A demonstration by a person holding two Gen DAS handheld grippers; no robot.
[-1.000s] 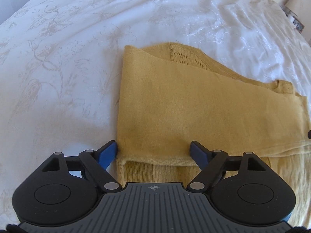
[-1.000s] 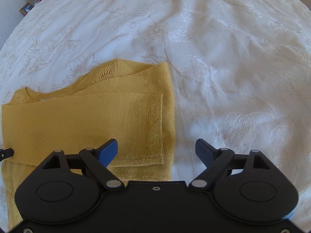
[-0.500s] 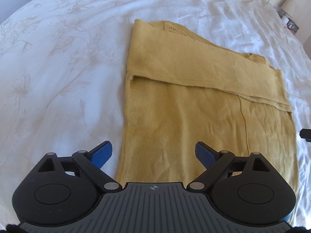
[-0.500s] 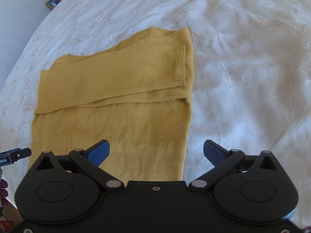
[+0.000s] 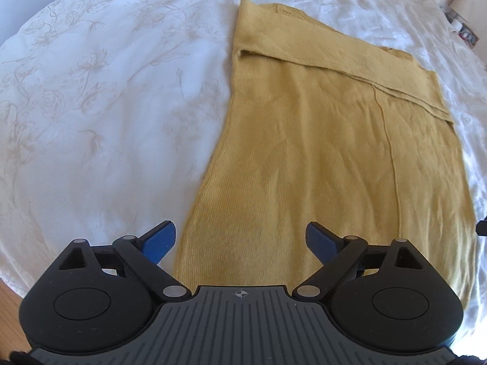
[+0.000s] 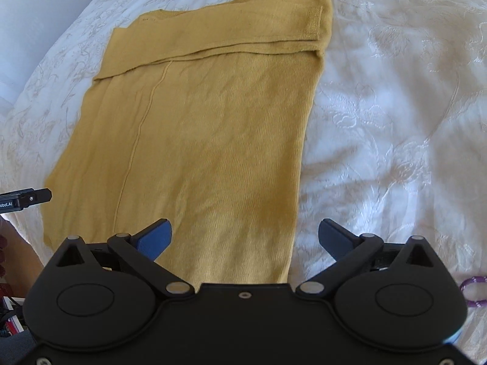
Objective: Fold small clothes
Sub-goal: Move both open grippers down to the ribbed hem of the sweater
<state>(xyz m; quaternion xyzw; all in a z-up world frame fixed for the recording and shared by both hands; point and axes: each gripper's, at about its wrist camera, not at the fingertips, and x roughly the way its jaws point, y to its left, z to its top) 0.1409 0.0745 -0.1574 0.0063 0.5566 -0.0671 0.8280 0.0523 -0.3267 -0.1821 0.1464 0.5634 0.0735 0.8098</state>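
A mustard-yellow knit sweater (image 5: pixel 319 152) lies flat on the white bedspread (image 5: pixel 106 106), with its sleeves folded across the far end as a band (image 5: pixel 319 48). It also shows in the right wrist view (image 6: pixel 207 140), sleeve band at the top (image 6: pixel 243 30). My left gripper (image 5: pixel 240 238) is open and empty, above the sweater's near left hem corner. My right gripper (image 6: pixel 245 235) is open and empty, above the near right hem corner. The left gripper's tip shows at the left edge of the right wrist view (image 6: pixel 33 197).
The embroidered white bedspread (image 6: pixel 395 121) spreads all around the sweater. A wooden floor (image 5: pixel 9 298) shows past the bed's near left edge. A purple ring (image 6: pixel 473 292) lies at the near right. A bedside table with small items (image 5: pixel 459 21) stands far right.
Both grippers have pulled back from the folded sleeve band toward the sweater's near hem and risen. Both stayed open and empty. The sweater has not moved.
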